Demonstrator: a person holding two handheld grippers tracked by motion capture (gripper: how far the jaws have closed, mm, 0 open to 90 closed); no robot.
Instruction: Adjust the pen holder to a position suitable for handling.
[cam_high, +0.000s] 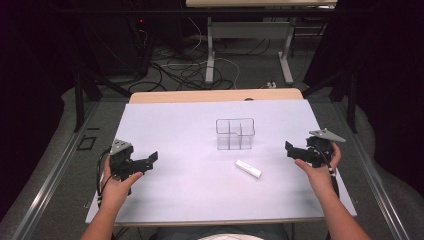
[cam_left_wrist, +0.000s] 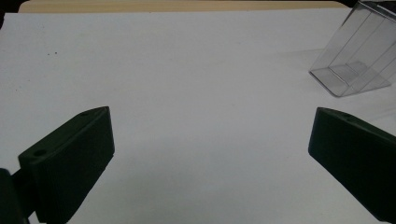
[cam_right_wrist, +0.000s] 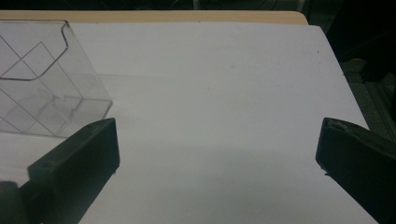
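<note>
A clear plastic organiser (cam_high: 235, 133) with compartments stands upright near the middle of the white sheet (cam_high: 180, 130). A small white bar (cam_high: 248, 169) lies flat just in front of it, to the right. My left gripper (cam_high: 145, 162) hovers at the sheet's left side, open, with nothing between its jaws. My right gripper (cam_high: 296, 150) is at the right side, also open and holding nothing. In the left gripper view (cam_left_wrist: 210, 140) the organiser (cam_left_wrist: 357, 58) sits at the upper right. In the right gripper view (cam_right_wrist: 217, 149) the organiser (cam_right_wrist: 42, 79) is at the left, beyond the left jaw.
The white sheet covers a wooden table (cam_high: 215, 95) whose far edge shows bare. Beyond it are desk legs (cam_high: 210, 55) and tangled cables (cam_high: 180, 70) on the floor. Metal rails (cam_high: 55, 170) run along both sides.
</note>
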